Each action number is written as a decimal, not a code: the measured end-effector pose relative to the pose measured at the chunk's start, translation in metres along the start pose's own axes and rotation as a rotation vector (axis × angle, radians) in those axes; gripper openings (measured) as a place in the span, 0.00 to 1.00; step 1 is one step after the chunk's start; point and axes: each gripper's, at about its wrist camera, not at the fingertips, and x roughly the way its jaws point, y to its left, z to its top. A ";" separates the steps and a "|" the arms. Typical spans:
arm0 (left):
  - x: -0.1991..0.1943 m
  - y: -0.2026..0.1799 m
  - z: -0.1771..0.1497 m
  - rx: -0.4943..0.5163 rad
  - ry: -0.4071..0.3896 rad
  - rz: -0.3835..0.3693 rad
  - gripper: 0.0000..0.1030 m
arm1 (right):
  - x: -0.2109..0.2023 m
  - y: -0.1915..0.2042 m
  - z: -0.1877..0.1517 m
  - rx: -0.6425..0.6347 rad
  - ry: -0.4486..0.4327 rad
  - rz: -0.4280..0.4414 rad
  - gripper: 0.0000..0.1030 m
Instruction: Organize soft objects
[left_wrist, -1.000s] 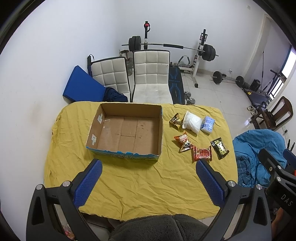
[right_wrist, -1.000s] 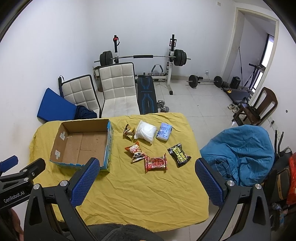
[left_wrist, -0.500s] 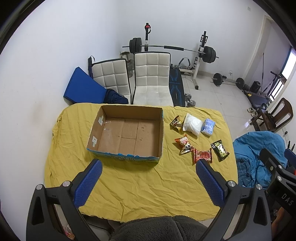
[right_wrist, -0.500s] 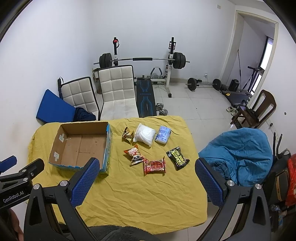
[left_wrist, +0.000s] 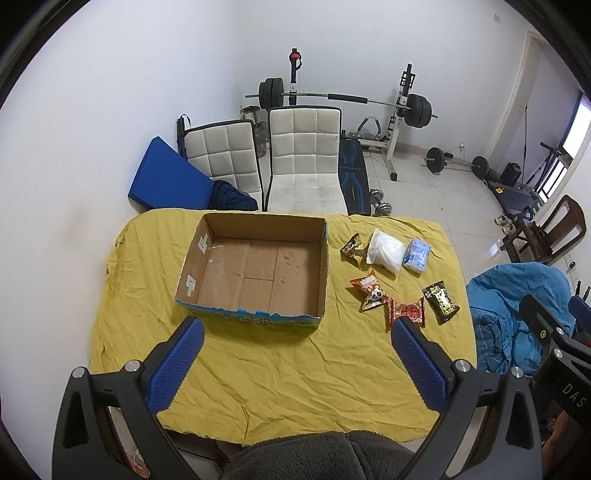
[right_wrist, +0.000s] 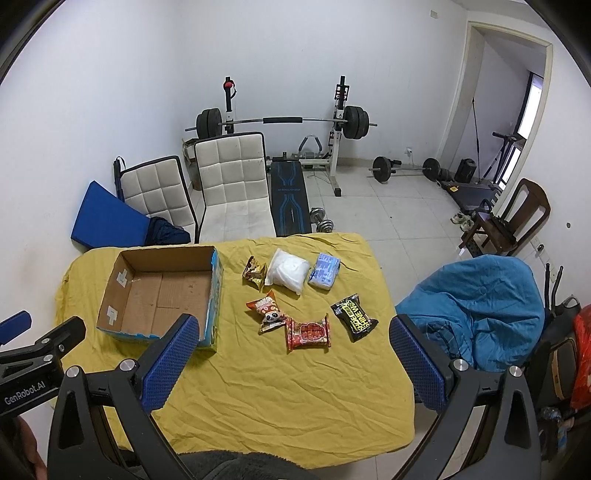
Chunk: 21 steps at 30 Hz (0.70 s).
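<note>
An empty cardboard box (left_wrist: 255, 269) (right_wrist: 162, 291) sits on the yellow-covered table (left_wrist: 280, 373) (right_wrist: 280, 384). Right of it lie several soft packets: a white bag (right_wrist: 287, 270), a blue-white pack (right_wrist: 324, 271), a brown-gold snack (right_wrist: 254, 272), an orange panda snack (right_wrist: 268, 311), a red snack (right_wrist: 308, 331) and a black snack (right_wrist: 354, 316). The white bag (left_wrist: 386, 251) and red snack (left_wrist: 407, 312) also show in the left wrist view. My left gripper (left_wrist: 295, 339) and right gripper (right_wrist: 293, 336) are open, empty, held high over the table's near side.
Two white chairs (left_wrist: 303, 162) stand behind the table, with a blue mat (left_wrist: 168, 181) against the wall. A barbell rack (right_wrist: 284, 122) and weights are at the back. A blue beanbag (right_wrist: 476, 306) sits right of the table, a wooden chair (right_wrist: 513, 218) beyond.
Both grippers have risen and drawn back slightly, so the table and box look smaller and lower in view. Nothing on the table moved. Both grippers stayed open.
</note>
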 end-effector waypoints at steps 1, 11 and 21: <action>0.000 0.000 0.000 0.000 0.000 0.000 1.00 | 0.000 0.000 -0.001 0.001 0.001 0.001 1.00; 0.002 0.001 0.000 0.000 0.003 -0.003 1.00 | 0.001 0.000 0.000 0.002 0.001 0.004 1.00; 0.004 0.000 0.000 0.005 0.006 -0.003 1.00 | 0.006 -0.003 0.000 0.019 0.011 0.013 1.00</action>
